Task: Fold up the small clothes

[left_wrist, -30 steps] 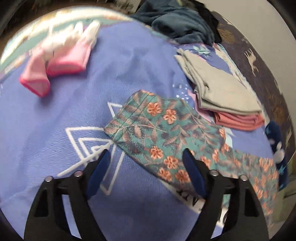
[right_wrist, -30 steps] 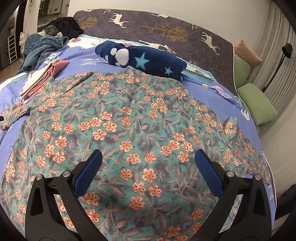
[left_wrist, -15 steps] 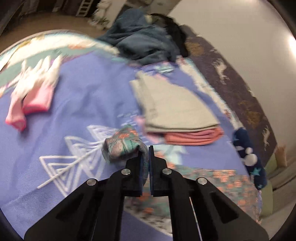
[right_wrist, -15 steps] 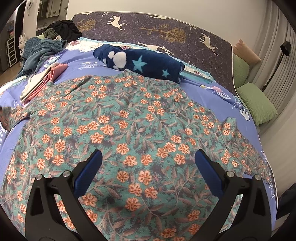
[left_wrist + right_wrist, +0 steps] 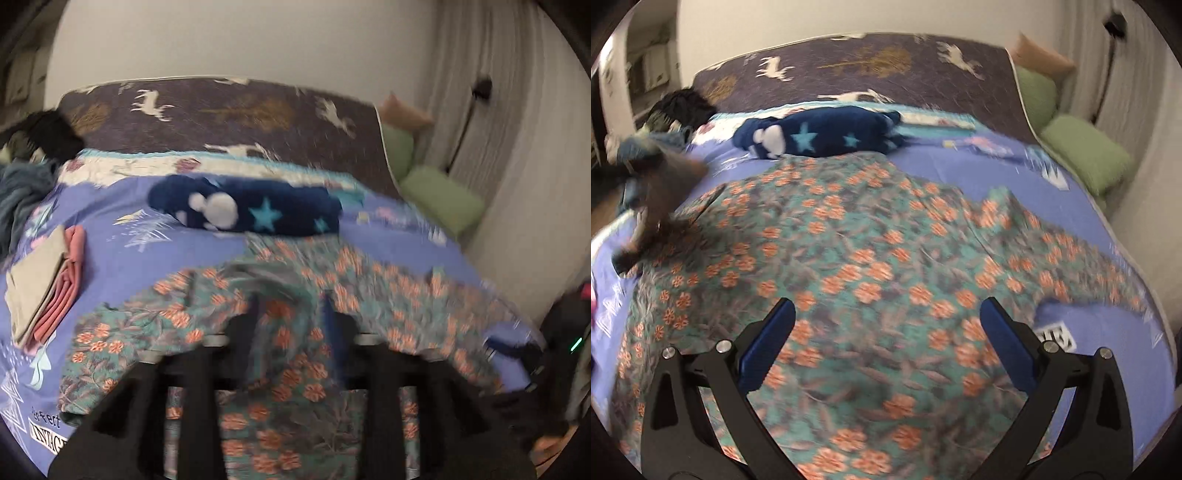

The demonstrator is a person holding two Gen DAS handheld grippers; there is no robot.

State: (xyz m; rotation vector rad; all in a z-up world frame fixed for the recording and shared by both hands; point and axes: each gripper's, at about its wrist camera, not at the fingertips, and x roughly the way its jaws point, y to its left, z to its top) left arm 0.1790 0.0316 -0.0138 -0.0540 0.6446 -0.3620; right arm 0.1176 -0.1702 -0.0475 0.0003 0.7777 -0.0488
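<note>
Across lower centre: left tool [image 5: 291, 317] spread, jaws just opening over floral garment [image 5: 288, 387]; right tool [image 5: 886, 339] spread, empty. Risk: released sleeve fold springing back, likely uneven.

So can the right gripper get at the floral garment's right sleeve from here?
Probably yes: right gripper is open above the floral garment, and nothing covers the sleeve.

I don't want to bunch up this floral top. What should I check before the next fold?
1. Left claw free of cloth: jaws have just been opening and stand apart; too blurred to see if cloth is between them: cannot tell.
2. Right claw open and empty above the floral top: ok.
3. Right sleeve folded in: not ok, it lies spread out.
4. Folded stack clear of the top: ok.
</note>
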